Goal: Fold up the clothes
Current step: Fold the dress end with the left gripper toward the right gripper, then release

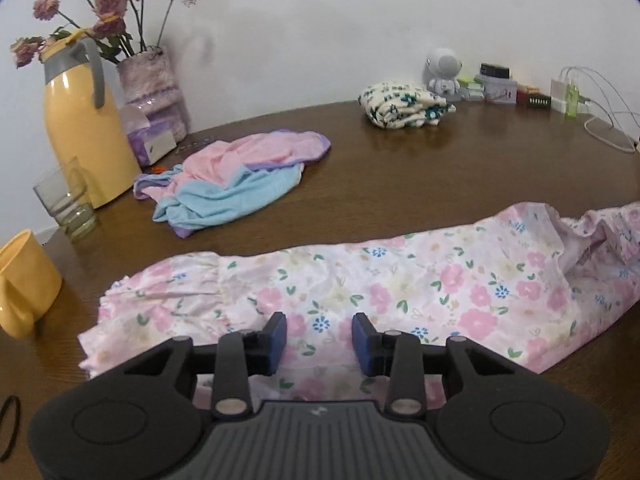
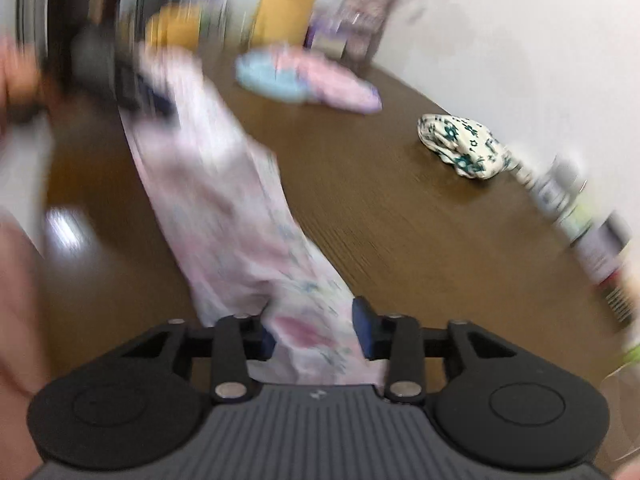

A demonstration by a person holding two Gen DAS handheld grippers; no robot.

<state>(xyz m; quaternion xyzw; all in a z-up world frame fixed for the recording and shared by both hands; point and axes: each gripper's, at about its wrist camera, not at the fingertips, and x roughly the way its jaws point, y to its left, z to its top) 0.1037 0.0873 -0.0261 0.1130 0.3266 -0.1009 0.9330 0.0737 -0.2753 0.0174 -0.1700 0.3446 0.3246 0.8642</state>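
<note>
Black hand-held gripper (image 1: 319, 344) w/ blue pads (image 1: 279, 340).

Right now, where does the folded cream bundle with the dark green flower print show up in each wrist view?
Left wrist view: cream bundle sits upper right of centre, at the far side of the wooden table, just left of a white toy robot.
Right wrist view: the bundle lies right of centre, near the wall edge of the table.
Shared landmark: the pink and blue clothes pile, left of the bundle in both.
</note>
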